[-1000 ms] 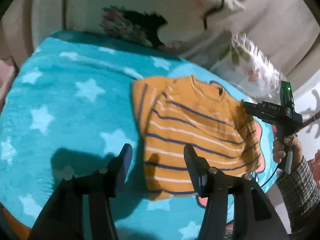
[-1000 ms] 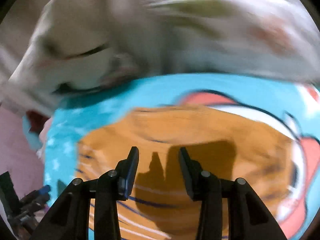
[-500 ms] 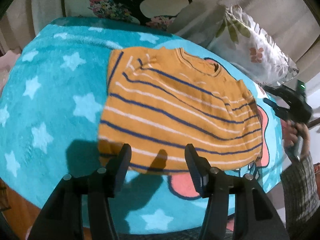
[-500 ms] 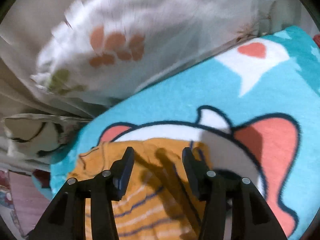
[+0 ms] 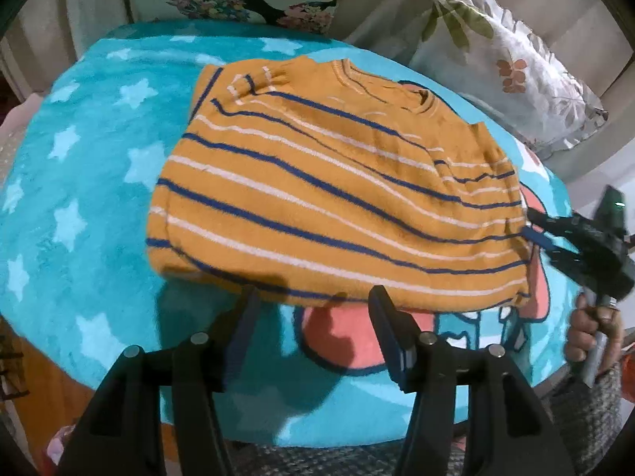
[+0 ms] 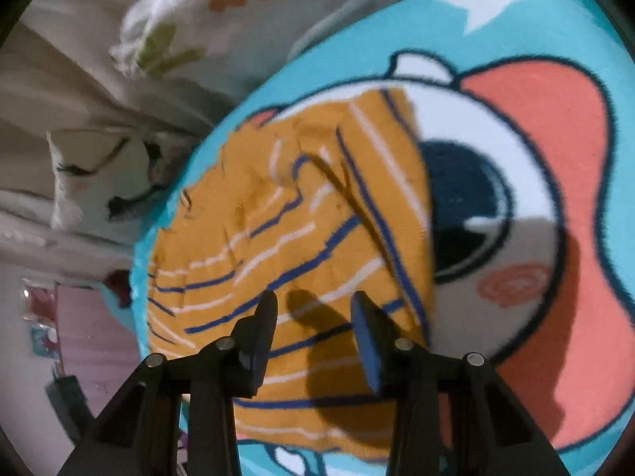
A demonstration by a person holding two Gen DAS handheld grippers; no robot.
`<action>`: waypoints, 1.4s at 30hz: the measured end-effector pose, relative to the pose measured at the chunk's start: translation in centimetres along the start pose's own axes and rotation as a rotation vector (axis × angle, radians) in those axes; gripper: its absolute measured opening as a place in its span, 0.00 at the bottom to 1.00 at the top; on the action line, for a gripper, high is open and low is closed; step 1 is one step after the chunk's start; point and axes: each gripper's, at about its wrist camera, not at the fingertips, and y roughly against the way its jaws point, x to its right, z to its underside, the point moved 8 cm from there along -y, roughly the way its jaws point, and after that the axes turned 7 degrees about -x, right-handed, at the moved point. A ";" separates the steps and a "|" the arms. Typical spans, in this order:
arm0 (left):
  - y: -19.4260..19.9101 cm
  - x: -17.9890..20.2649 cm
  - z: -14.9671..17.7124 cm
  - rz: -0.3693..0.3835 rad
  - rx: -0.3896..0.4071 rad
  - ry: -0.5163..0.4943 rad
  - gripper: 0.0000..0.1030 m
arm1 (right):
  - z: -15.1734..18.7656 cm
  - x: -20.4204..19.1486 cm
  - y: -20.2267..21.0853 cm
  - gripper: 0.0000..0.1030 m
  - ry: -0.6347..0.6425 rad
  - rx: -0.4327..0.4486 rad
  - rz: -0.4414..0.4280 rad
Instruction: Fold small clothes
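Pulled back from half a second ago, left gripper (image 5: 313, 309) now just short of the near hem of the orange knit sweater with blue and white stripes (image 5: 329, 198), jaws apart, empty. Spread flat on turquoise star-print fleece blanket (image 5: 79, 182). Right gripper (image 6: 313, 317) over the sweater's side edge, jaws apart, holding nothing. Leaf-print frilled pillow (image 5: 512, 67) beyond.

Left tool (image 5: 313, 313) and right tool (image 6: 313, 317) both empty, jaws spread wide apart.
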 end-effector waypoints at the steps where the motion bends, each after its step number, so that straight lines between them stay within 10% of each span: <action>1: -0.1 -0.2 0.1 -0.007 0.000 0.008 0.57 | 0.2 -0.2 1.3 0.42 0.021 0.019 0.012; 11: -1.5 -1.0 1.4 -0.083 -0.023 0.060 0.57 | 4.3 0.9 -1.2 0.42 0.111 -0.074 0.131; 27: 2.2 -8.1 0.2 -0.179 0.060 0.184 0.61 | 4.9 -5.2 1.9 0.48 0.306 0.038 0.202; 42: 1.2 -14.5 -5.8 -0.188 0.029 -0.019 0.61 | 10.0 -17.2 -7.0 0.53 0.398 -0.012 0.281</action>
